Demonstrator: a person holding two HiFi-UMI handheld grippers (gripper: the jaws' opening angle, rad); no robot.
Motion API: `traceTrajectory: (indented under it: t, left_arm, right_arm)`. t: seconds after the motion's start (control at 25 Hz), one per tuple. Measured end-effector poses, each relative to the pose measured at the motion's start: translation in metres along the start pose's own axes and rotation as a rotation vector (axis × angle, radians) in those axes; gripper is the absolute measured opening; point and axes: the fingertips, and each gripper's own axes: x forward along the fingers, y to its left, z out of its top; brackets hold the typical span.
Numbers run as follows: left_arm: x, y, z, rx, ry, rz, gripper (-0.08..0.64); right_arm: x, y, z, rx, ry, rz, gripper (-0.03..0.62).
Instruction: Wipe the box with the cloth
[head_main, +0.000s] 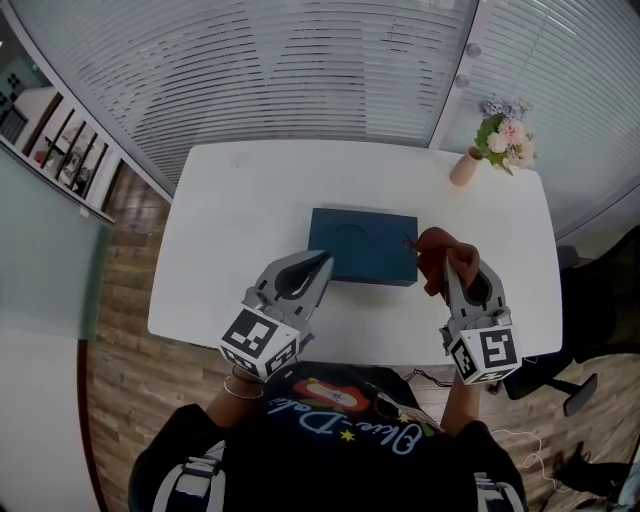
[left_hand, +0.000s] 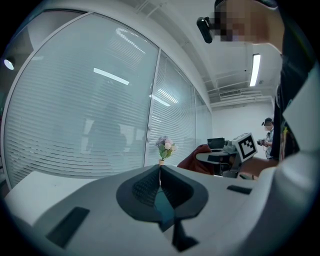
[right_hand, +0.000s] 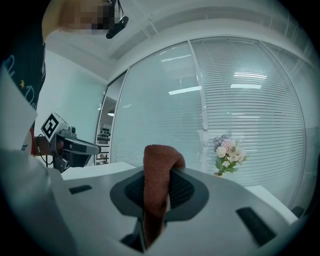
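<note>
In the head view, the dark blue box is seen lying flat near the middle of the white table, its long axis running left to right. The left gripper is held over the box's near left corner. The right gripper is held just off the box's right end, and the rust-red cloth is bunched at its tips, beside the box's right edge. A vase of flowers is seen at the table's far right corner.

In the left gripper view, the jaws are seen pressed together with nothing between them. A dark blue patch, taken to be the box, shows below them.

In the right gripper view, the jaws are seen clamped on the cloth, which rises in a fold above them and hangs down below. The box is not shown here.

The wiping is judged not yet begun. The box lies to the left of the cloth-bearing gripper, so a leftward sweep along the long axis would be called for. The right hand is judged the better placed for it, while the left might be lowered to steady the box
</note>
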Motion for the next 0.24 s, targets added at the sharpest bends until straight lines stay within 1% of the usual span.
traceTrajectory:
  t: [0.24]
  left_arm:
    - [-0.0047, 0.0051, 0.0002, 0.000, -0.004, 0.009, 0.005]
  right_arm:
    - [0.0010, 0.0042, 0.0053, -0.003, -0.001, -0.006, 0.051]
